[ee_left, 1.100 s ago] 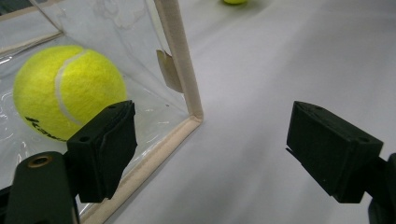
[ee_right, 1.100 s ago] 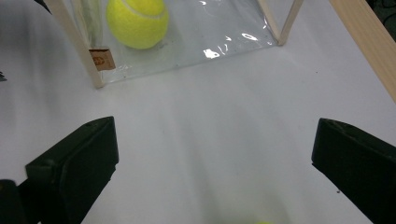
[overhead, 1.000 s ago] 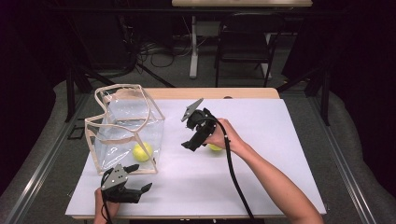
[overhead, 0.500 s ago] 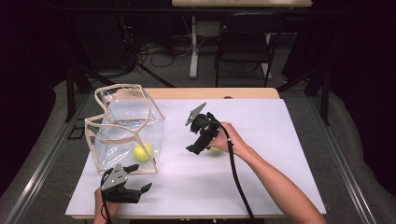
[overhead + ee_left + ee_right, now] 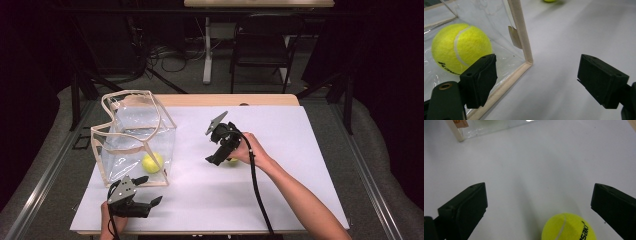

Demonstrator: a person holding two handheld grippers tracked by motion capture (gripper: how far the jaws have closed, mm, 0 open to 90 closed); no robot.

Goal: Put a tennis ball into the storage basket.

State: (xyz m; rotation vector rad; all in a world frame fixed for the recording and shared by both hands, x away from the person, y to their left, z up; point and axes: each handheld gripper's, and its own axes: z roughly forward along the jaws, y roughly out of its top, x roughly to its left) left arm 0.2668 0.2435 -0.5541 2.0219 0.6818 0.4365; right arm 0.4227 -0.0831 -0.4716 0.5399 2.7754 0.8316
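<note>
A clear bag (image 5: 135, 135) with beige trim stands open on the left of the white table (image 5: 300, 150), with a yellow tennis ball (image 5: 152, 162) inside. A second tennis ball (image 5: 231, 161) lies mid-table, partly under the right hand. My right gripper (image 5: 214, 159) hovers just left of it, open; in the right gripper view (image 5: 539, 200) that ball (image 5: 567, 227) sits low between the wide jaws. My left gripper (image 5: 150, 191) is open at the bag's front corner. The left gripper view (image 5: 536, 75) shows the bagged ball (image 5: 459, 47) behind the trim (image 5: 520, 32).
The bag's corner (image 5: 459, 130) lies far ahead of the right gripper. Bare white surface stretches between the two grippers and to the right. A chair (image 5: 260, 45) and table legs stand on the floor beyond the far edge.
My right gripper has shifted slightly to the right, closer over the loose ball. The left gripper and both balls have stayed put.
</note>
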